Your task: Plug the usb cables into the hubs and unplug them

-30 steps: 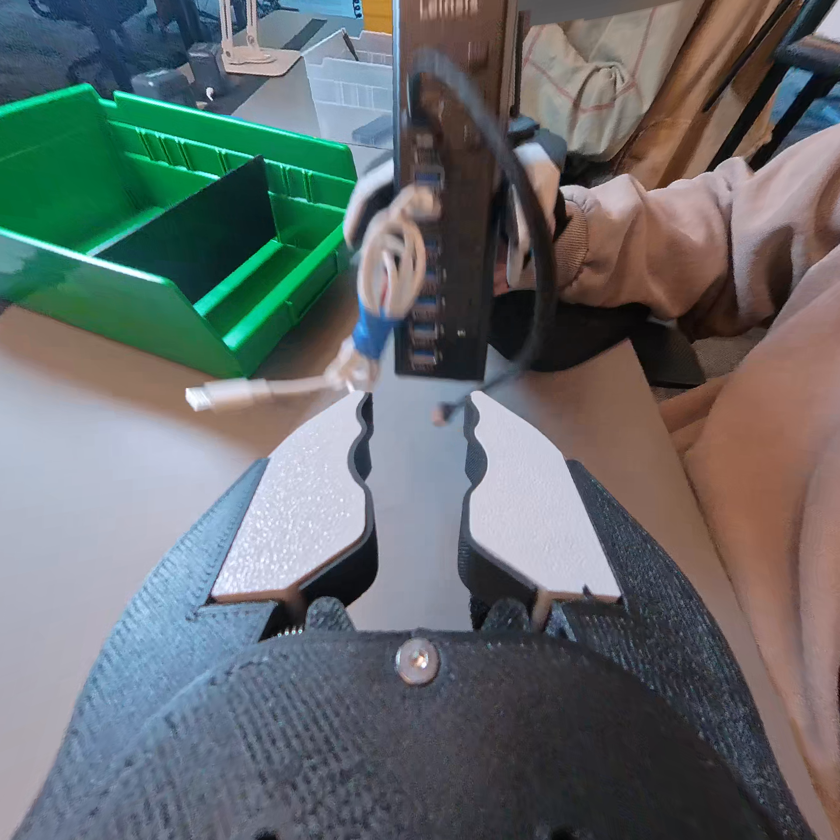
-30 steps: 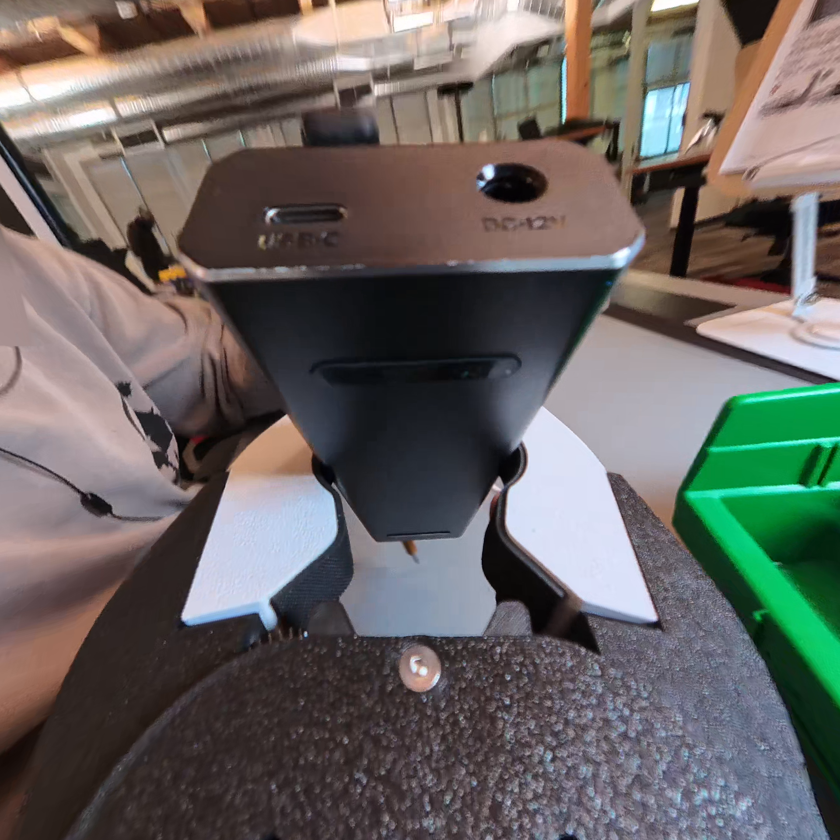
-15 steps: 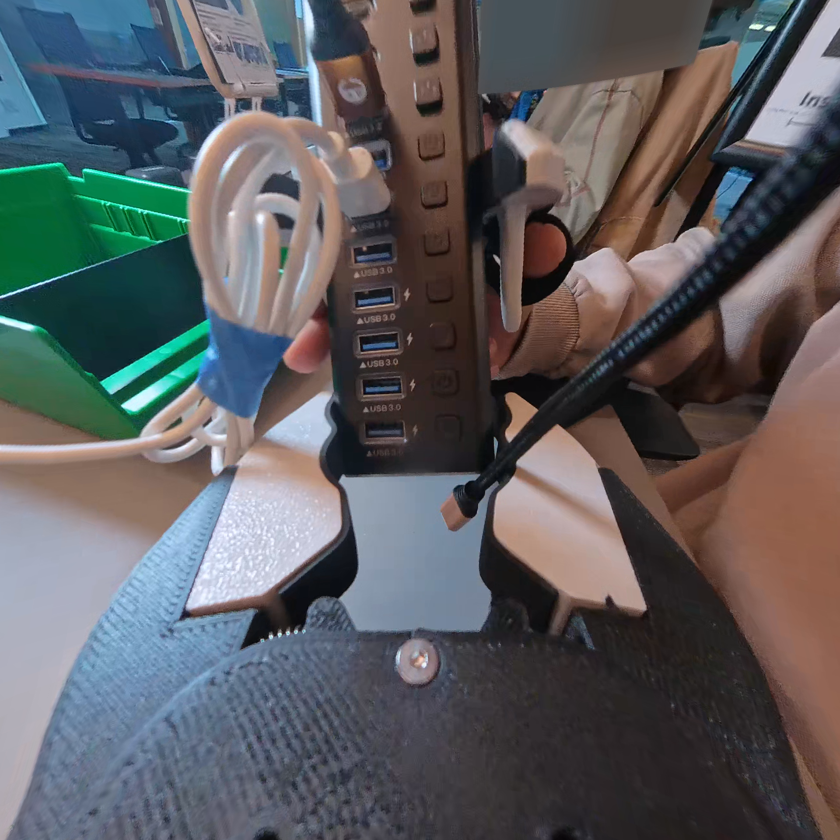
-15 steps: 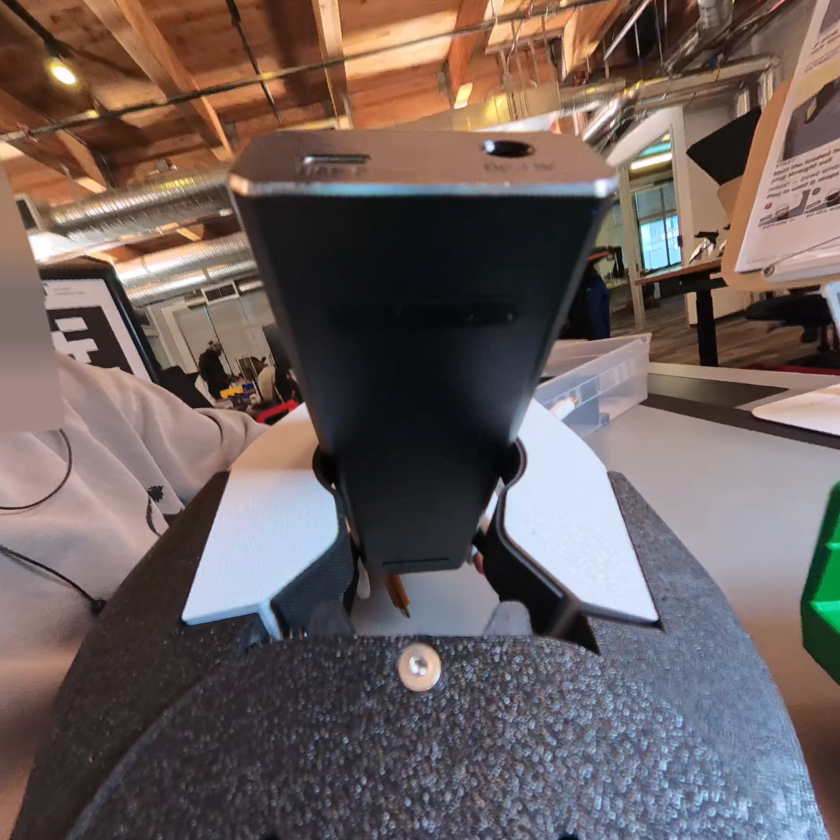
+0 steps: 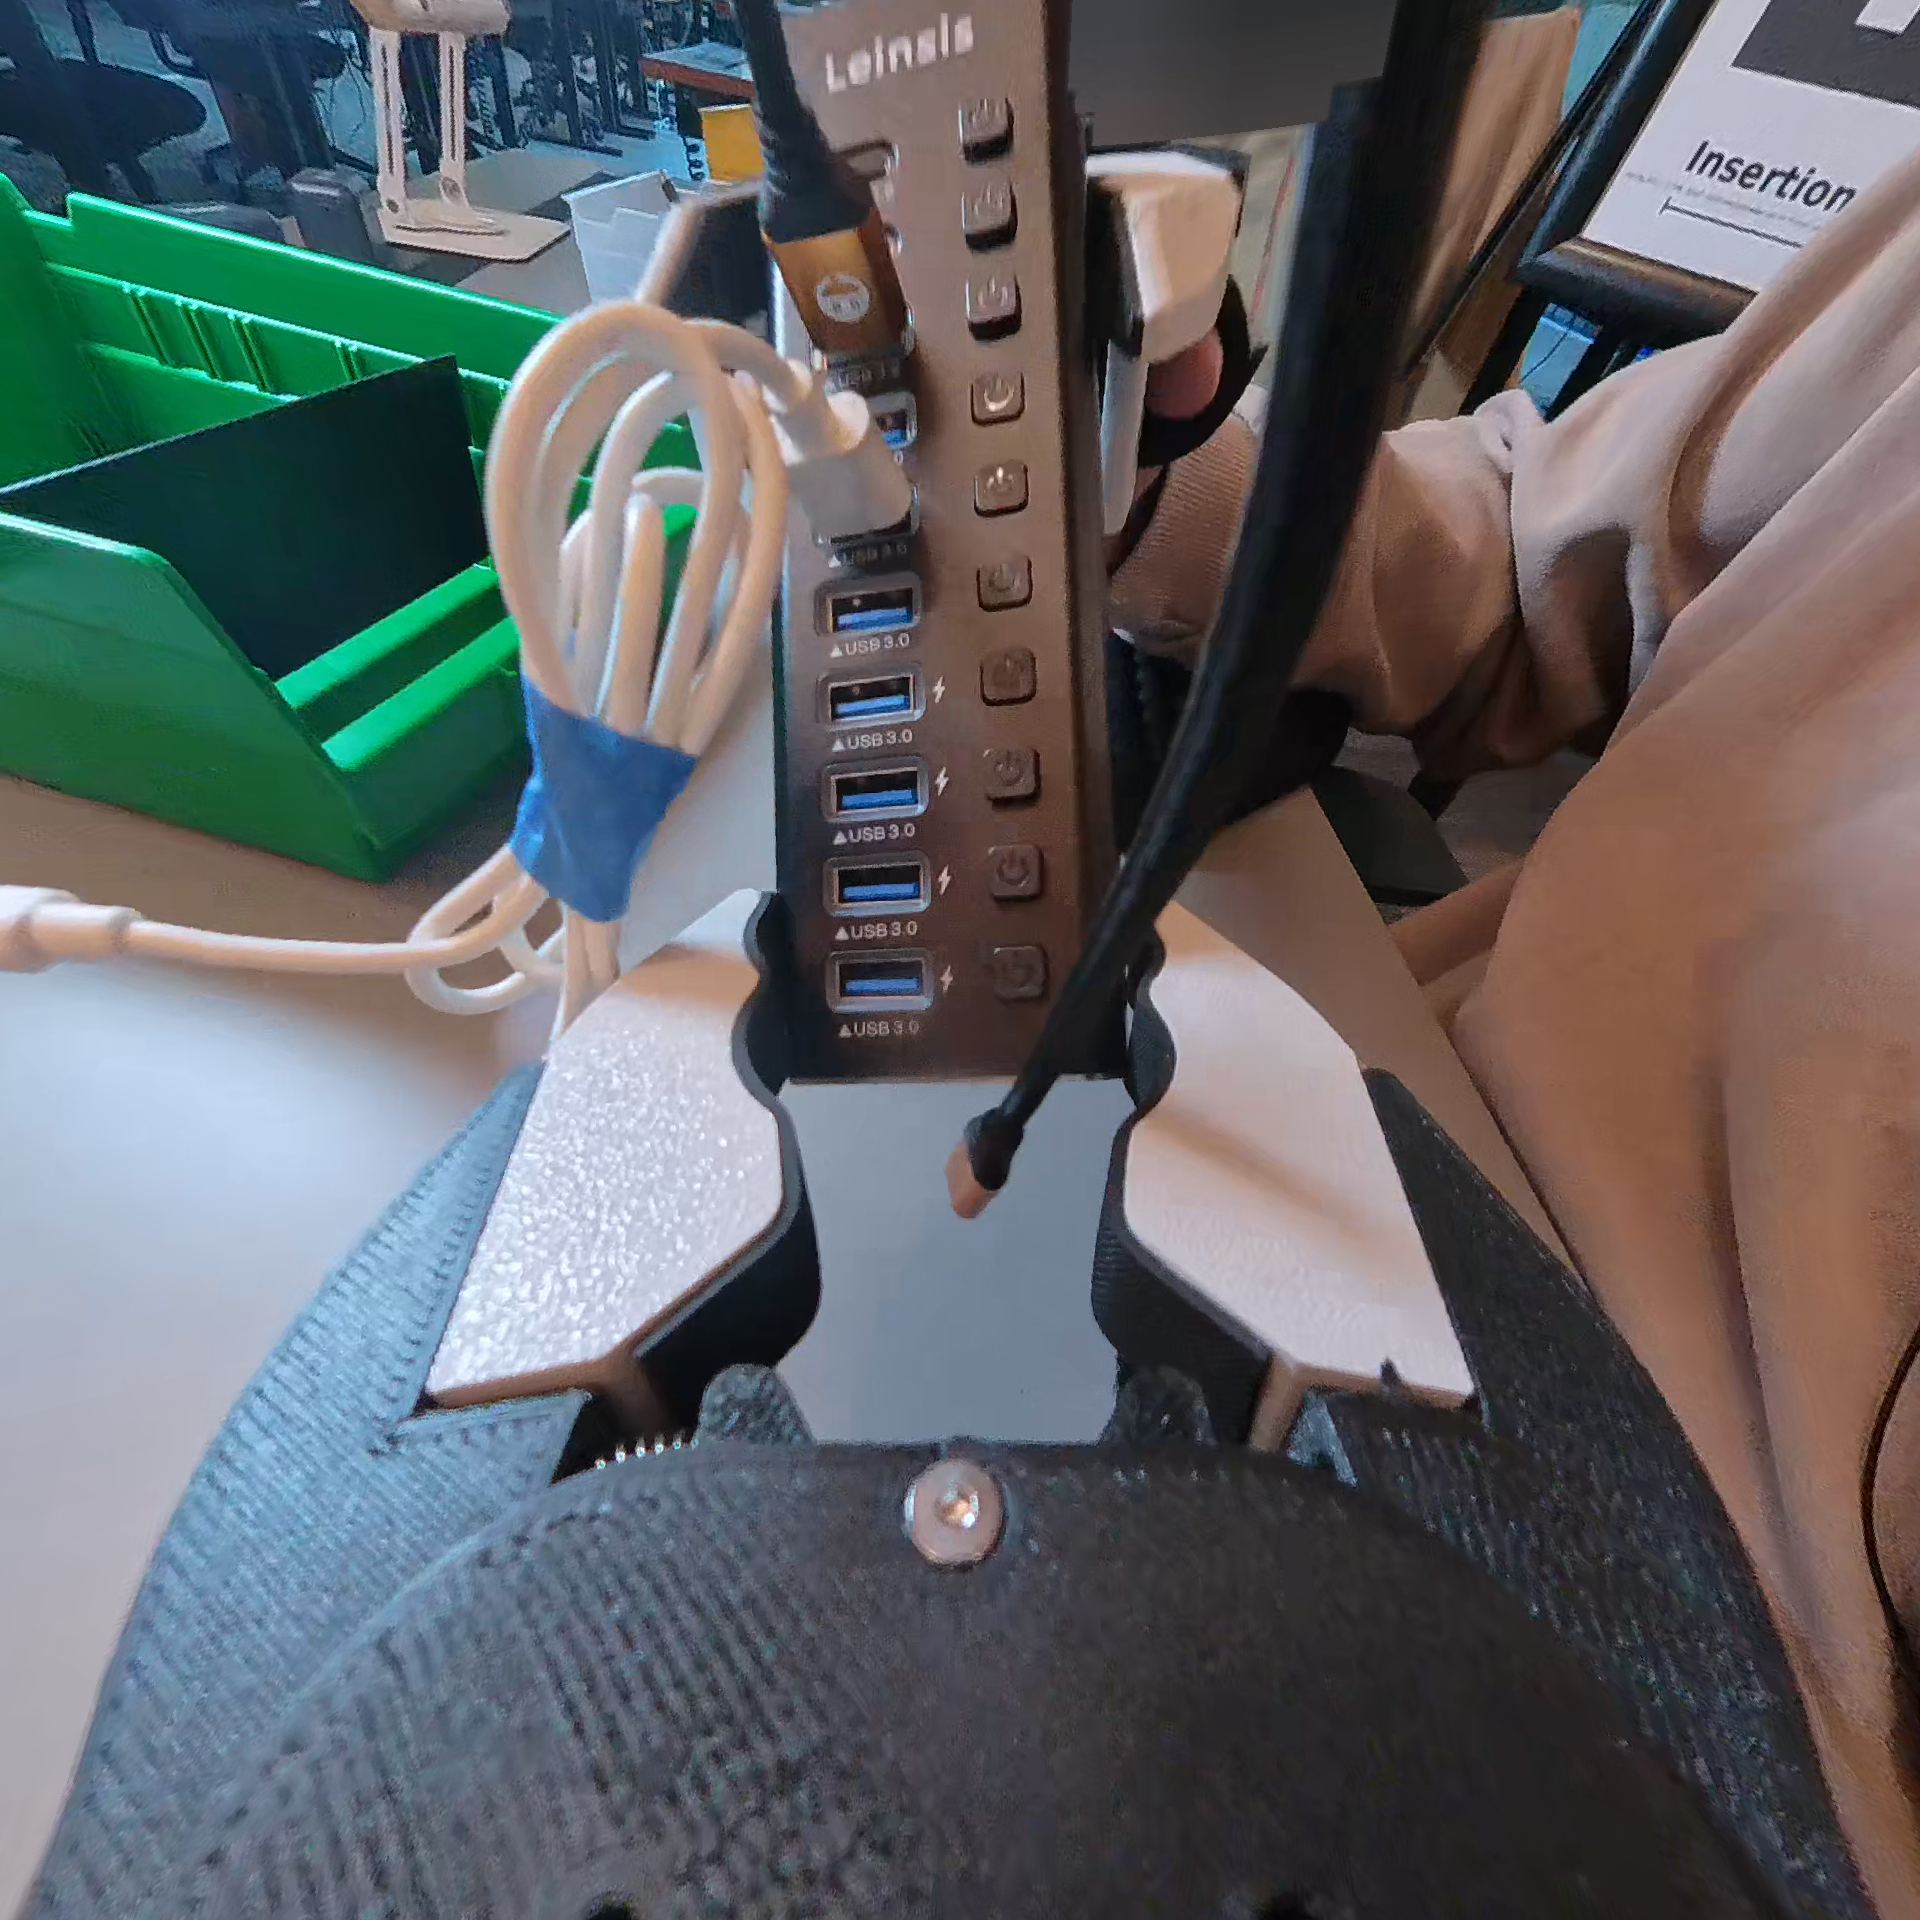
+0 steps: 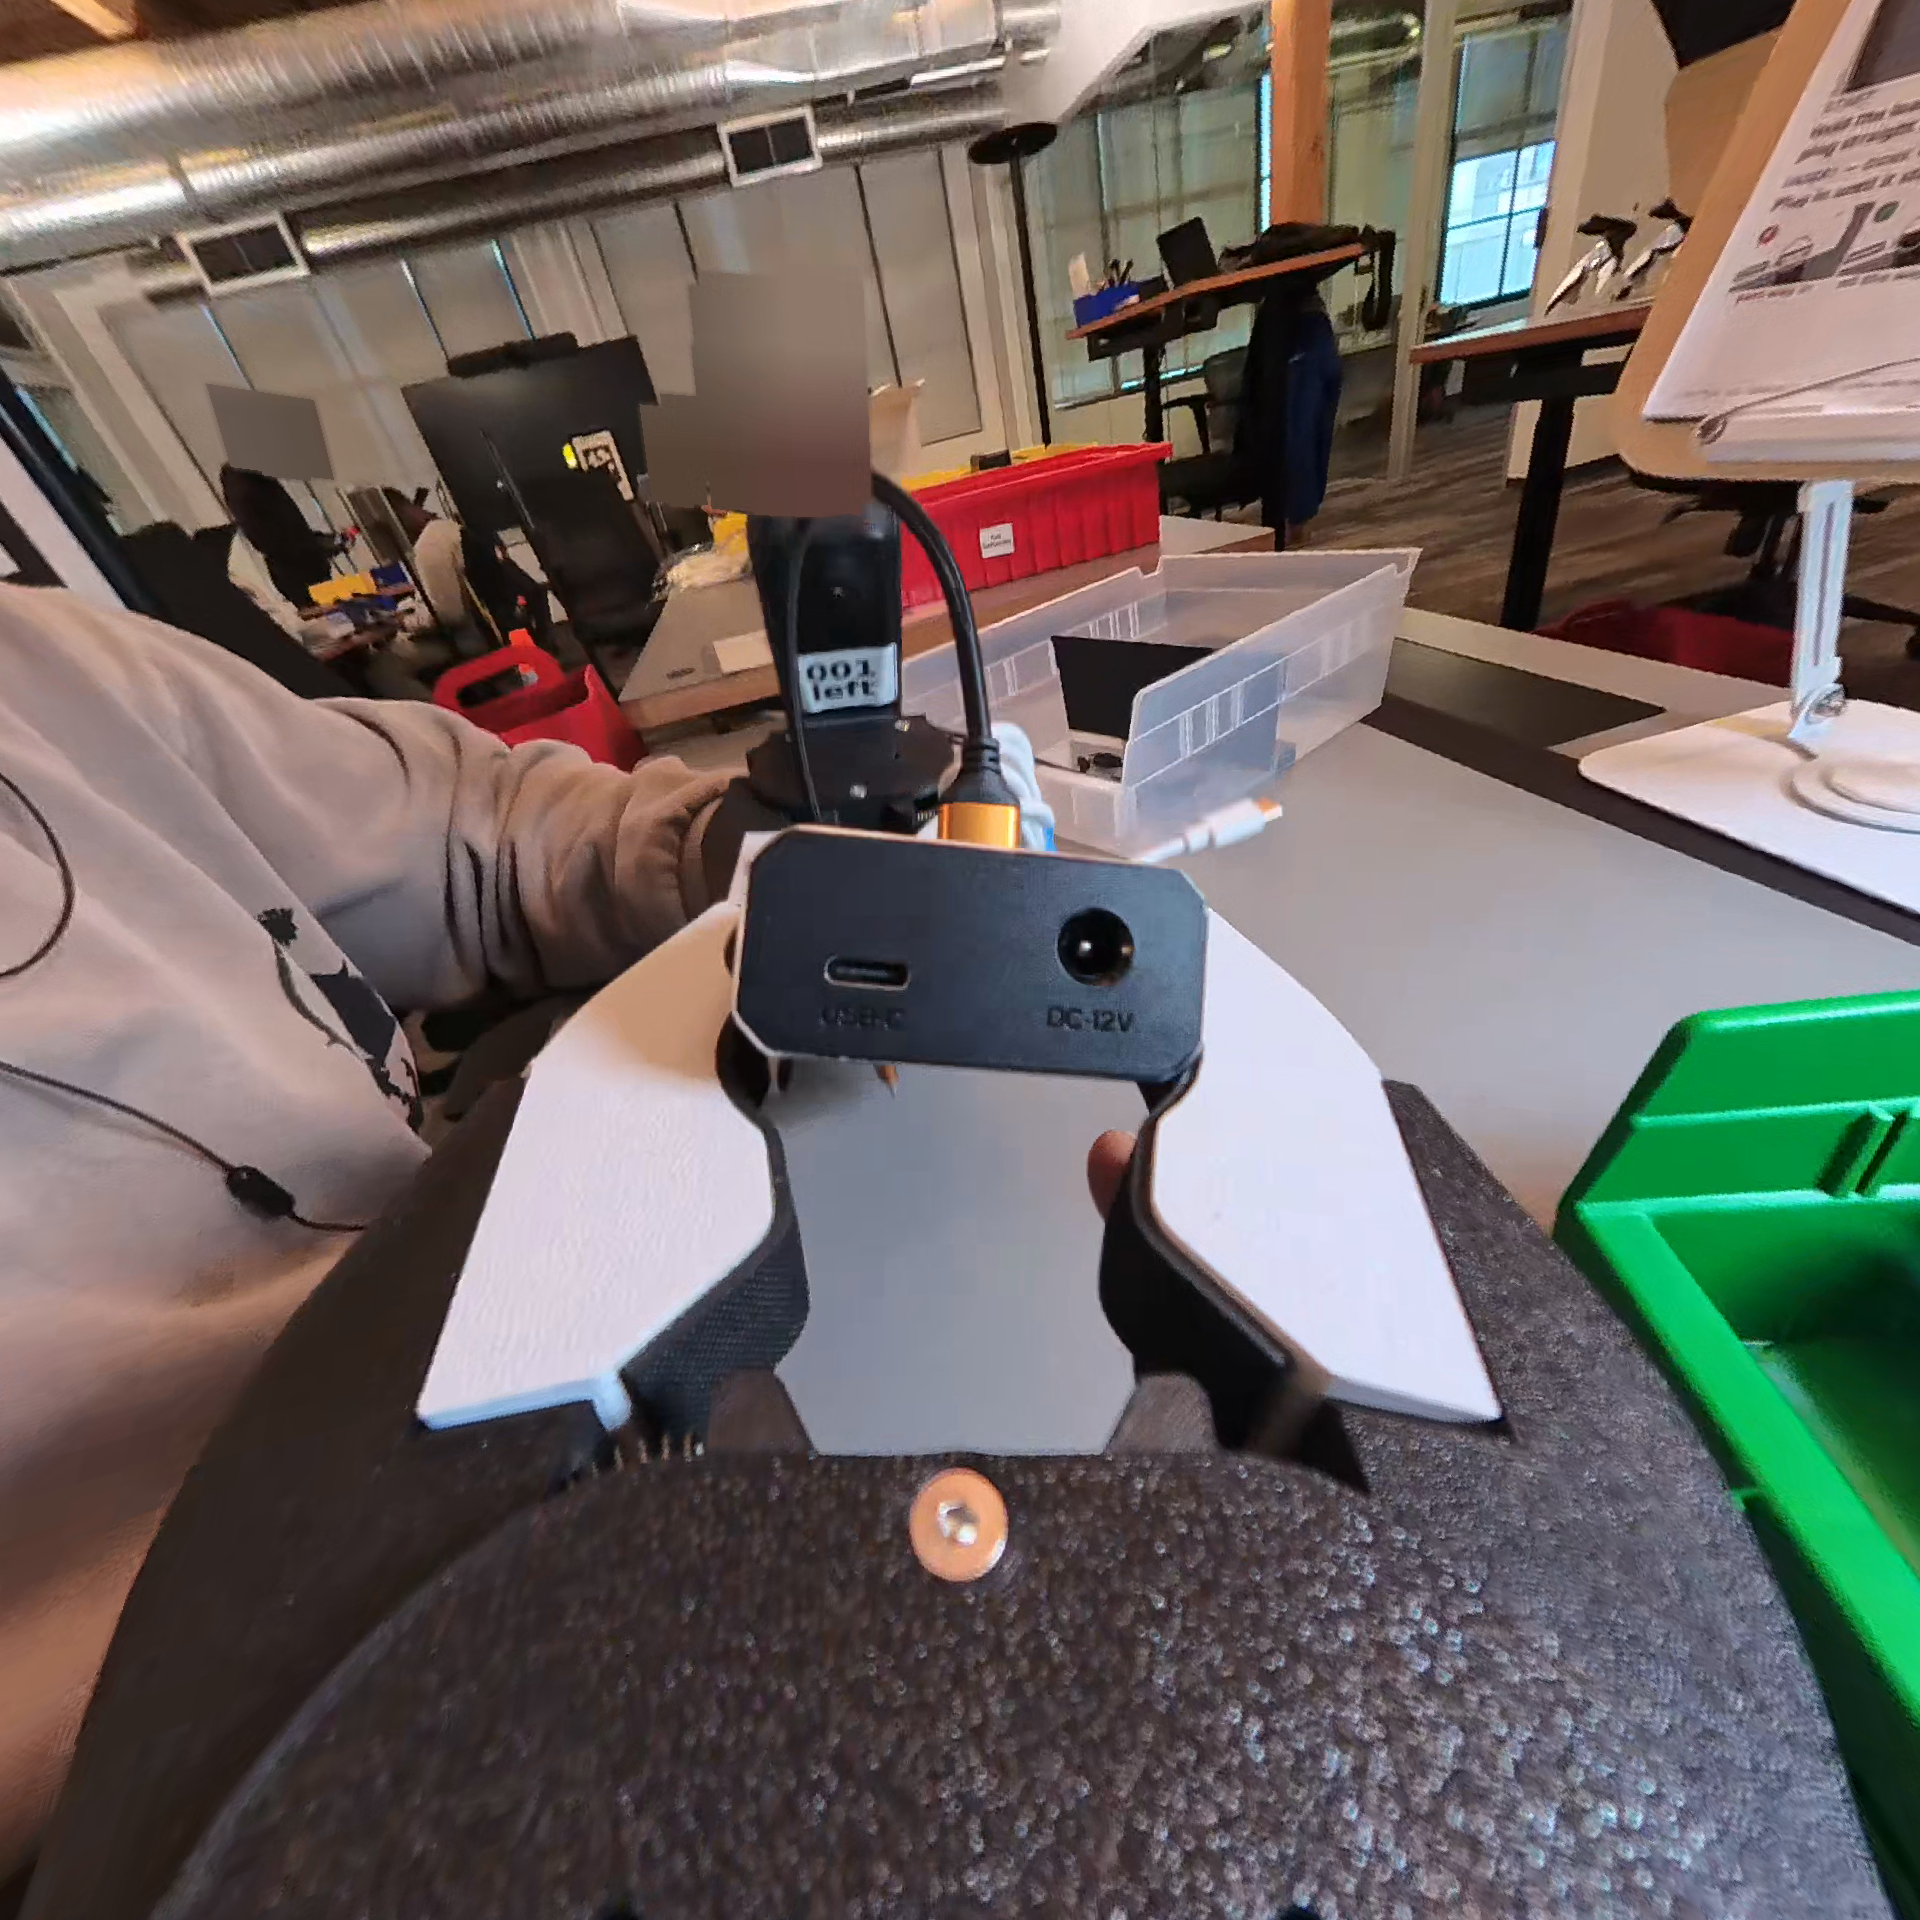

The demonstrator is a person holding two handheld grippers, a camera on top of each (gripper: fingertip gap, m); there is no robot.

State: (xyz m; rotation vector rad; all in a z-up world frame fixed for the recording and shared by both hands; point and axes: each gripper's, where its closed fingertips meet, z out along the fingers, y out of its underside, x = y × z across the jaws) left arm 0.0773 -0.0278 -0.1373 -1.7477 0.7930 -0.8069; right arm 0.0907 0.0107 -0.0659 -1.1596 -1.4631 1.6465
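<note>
Bright even indoor light, daylight through far windows, wide-angle edge bending, motion-blurred ceiling ducts, soft shadows

I'm working over a plain grey table (image 6: 1507, 935). Green bin (image 5: 208, 582) with a black divider sits on it at my 10 o'clock in the left wrist view. From the right wrist, a clear bin (image 6: 1226, 655) sits at 12 to 1, a white stand base (image 6: 1766, 779) at 2, and a white cable end (image 6: 1216, 826) lies just beside the clear bin.
</note>
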